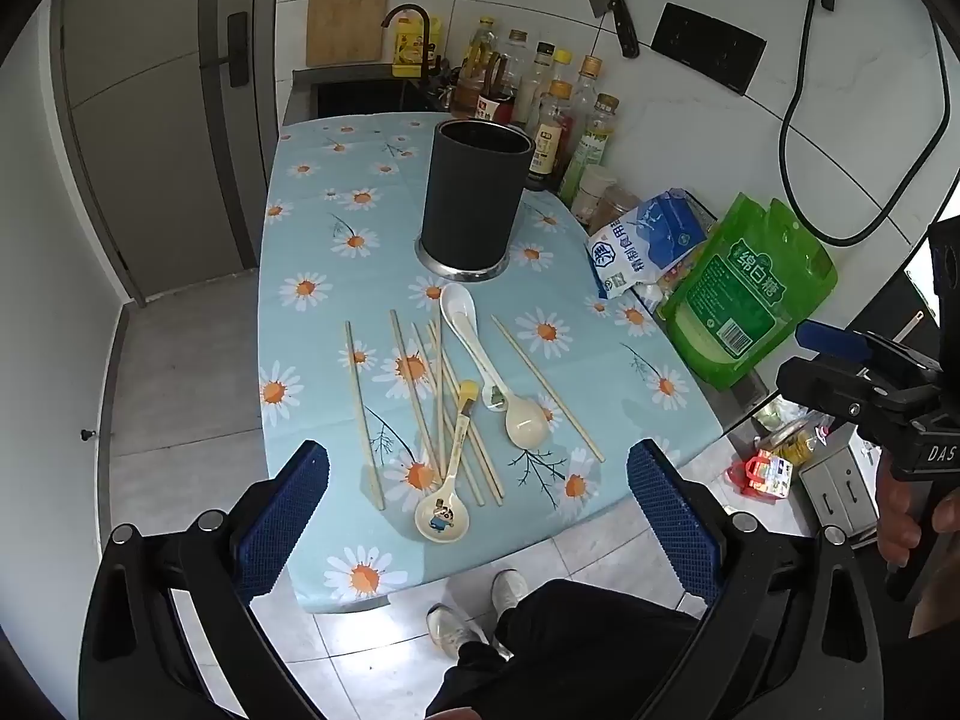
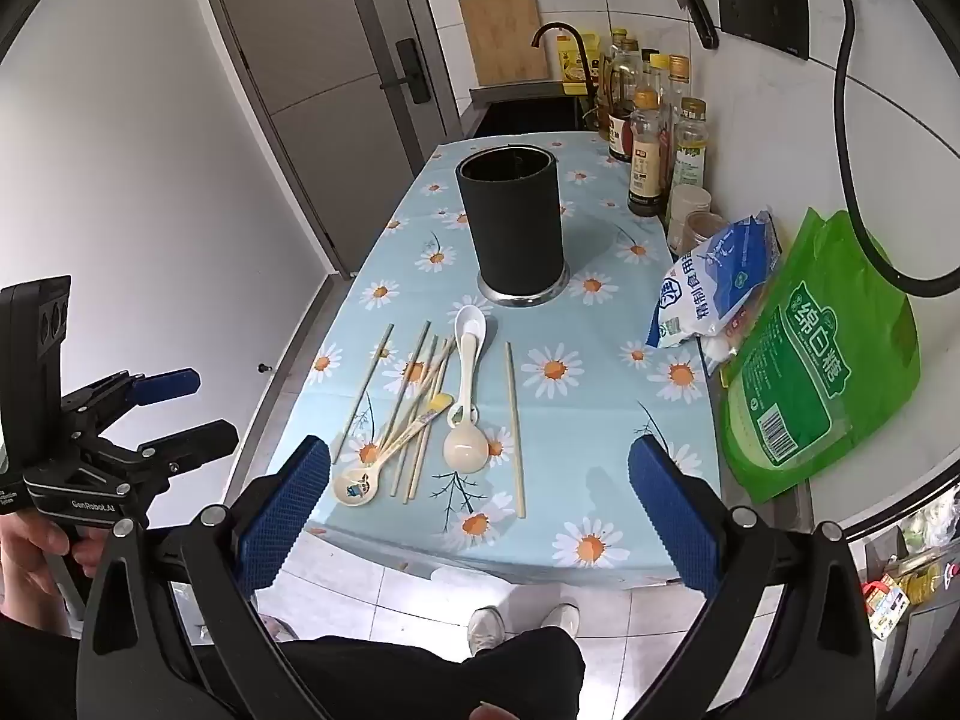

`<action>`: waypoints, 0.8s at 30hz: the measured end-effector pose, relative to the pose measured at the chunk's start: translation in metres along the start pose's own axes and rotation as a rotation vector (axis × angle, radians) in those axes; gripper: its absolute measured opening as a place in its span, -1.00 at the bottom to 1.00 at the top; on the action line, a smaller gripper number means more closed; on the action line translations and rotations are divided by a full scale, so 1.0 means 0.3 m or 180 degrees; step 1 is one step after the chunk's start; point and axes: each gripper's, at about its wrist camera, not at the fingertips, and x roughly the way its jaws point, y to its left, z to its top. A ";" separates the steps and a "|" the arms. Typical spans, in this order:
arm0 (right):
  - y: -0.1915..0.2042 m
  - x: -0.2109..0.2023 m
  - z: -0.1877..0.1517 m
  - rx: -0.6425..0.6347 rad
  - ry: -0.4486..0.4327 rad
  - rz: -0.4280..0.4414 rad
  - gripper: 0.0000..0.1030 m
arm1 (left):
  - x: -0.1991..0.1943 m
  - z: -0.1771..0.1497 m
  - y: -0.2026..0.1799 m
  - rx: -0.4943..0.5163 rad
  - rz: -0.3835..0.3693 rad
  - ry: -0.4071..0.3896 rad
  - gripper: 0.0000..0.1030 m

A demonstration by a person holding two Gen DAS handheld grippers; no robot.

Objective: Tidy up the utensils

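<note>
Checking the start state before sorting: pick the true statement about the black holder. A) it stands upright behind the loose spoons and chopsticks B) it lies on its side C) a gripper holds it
A: the black holder stands upright behind the spoons and chopsticks.

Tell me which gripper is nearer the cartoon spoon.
Left. The left gripper hangs open right over the cartoon spoon, whose bowl sits between its fingers. The right gripper is open too, with the spoon off by its left finger.
</note>
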 end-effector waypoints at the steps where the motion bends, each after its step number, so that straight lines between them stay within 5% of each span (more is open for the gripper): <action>1: 0.000 0.000 -0.001 0.0002 -0.0006 0.0002 0.92 | -0.001 0.000 0.002 -0.0010 -0.0006 -0.0004 0.87; 24: -0.021 -0.011 0.001 0.0047 0.0005 -0.0017 0.92 | 0.002 0.003 -0.012 0.0065 -0.0008 0.0015 0.87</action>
